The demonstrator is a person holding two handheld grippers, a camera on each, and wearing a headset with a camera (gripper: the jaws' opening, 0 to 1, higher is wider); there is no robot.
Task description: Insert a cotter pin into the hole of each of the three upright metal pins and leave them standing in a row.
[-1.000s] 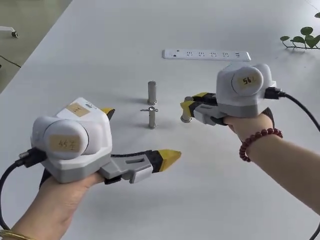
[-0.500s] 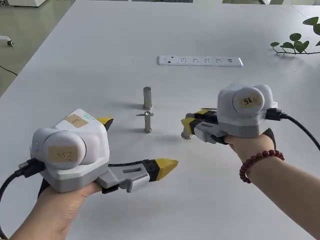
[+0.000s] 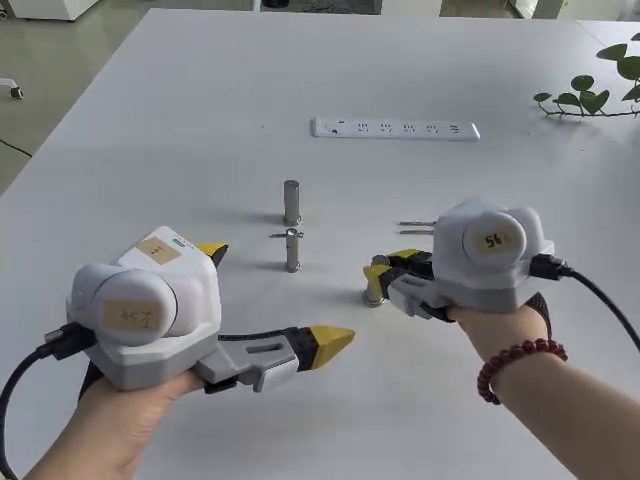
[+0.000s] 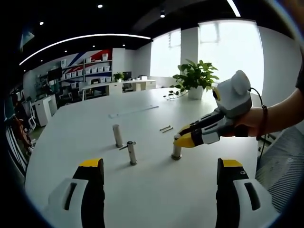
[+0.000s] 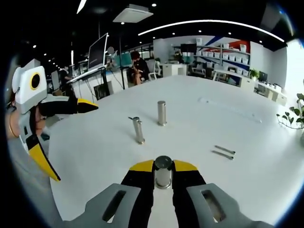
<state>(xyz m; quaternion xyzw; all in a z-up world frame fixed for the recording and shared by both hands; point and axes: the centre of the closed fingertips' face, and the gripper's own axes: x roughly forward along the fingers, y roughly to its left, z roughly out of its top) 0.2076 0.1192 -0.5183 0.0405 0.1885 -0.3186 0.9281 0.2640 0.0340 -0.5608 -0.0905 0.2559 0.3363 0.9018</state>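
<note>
Three upright metal pins are on the white table. The far pin (image 3: 291,202) is bare. The middle pin (image 3: 292,250) has a cotter pin through its top. My right gripper (image 3: 378,278) is shut on the third pin (image 3: 374,284), which stands to the right of the other two; the same grip shows in the right gripper view (image 5: 163,172). Two loose cotter pins (image 3: 415,228) lie behind the right gripper. My left gripper (image 3: 275,296) is open at the near left, with nothing between its jaws (image 4: 160,166).
A white power strip (image 3: 395,128) lies further back on the table (image 3: 200,120). A potted plant's leaves (image 3: 600,85) reach in at the far right. A cable trails from each gripper.
The right gripper, still shut on the third pin, has drawn it a little nearer to me, uncovering the two loose cotter pins. The left gripper stays open in place.
</note>
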